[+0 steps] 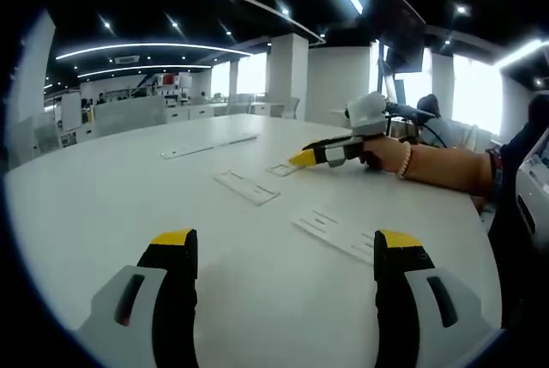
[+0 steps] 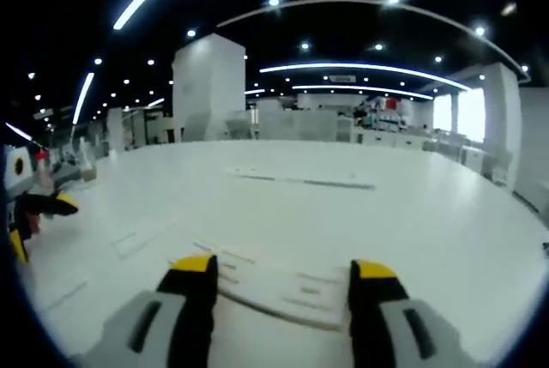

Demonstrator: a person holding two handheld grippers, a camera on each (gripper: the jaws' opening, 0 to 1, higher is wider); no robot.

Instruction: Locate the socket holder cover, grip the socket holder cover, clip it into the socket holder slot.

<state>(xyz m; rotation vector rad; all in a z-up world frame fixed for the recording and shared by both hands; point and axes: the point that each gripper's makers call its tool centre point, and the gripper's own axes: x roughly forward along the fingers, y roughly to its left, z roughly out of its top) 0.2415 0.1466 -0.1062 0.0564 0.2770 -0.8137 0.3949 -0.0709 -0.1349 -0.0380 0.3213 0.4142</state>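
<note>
White socket holder cover [image 2: 279, 286] between right tool [image 2: 281, 272] jaws, no legible writing.

No legible text or labels.

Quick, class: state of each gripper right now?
Left gripper: open, holding nothing.
Right gripper: open, jaws either side of a white flat part, not gripping.

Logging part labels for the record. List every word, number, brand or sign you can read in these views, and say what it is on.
No readable text.
White flat parts on the table: bare of print, with cut-out slots.
The flat part between the right claw tips: no marking legible.
Left claw: no label seen.
Shelves at the far wall: coloured items, too small and blurred to read.
</note>
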